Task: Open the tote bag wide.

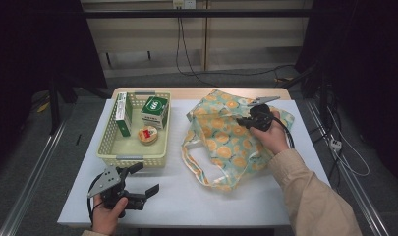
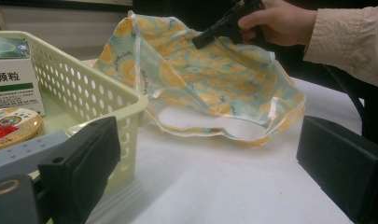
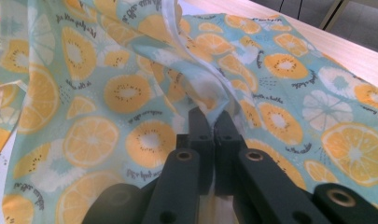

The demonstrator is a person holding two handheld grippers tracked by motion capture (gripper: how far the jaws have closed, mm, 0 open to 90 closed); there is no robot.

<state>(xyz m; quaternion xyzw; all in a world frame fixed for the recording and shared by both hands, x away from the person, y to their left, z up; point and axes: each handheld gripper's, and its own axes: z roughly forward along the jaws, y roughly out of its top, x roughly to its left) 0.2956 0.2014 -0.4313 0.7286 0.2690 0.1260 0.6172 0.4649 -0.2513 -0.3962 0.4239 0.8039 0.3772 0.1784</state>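
A fruit-print bag [image 1: 221, 140], pale blue with orange slices, lies crumpled on the white table [image 1: 186, 196], right of centre. My right gripper [image 1: 241, 120] is shut on a fold of the bag's fabric [image 3: 210, 100] near its top edge and lifts it a little. The bag [image 2: 214, 79] and the other hand with its gripper appear across the table in the left gripper view. My left gripper [image 1: 145, 179] rests open near the front left of the table, nothing between its jaws. The gripper [image 2: 210, 158] points toward the bag.
A cream perforated basket [image 1: 110, 147] stands at the left, holding a green and white box [image 1: 155, 112], a tall green box [image 1: 122, 114] against its left wall and a round tin [image 1: 148, 134]. The basket's corner [image 2: 126, 100] lies just beside my left jaw.
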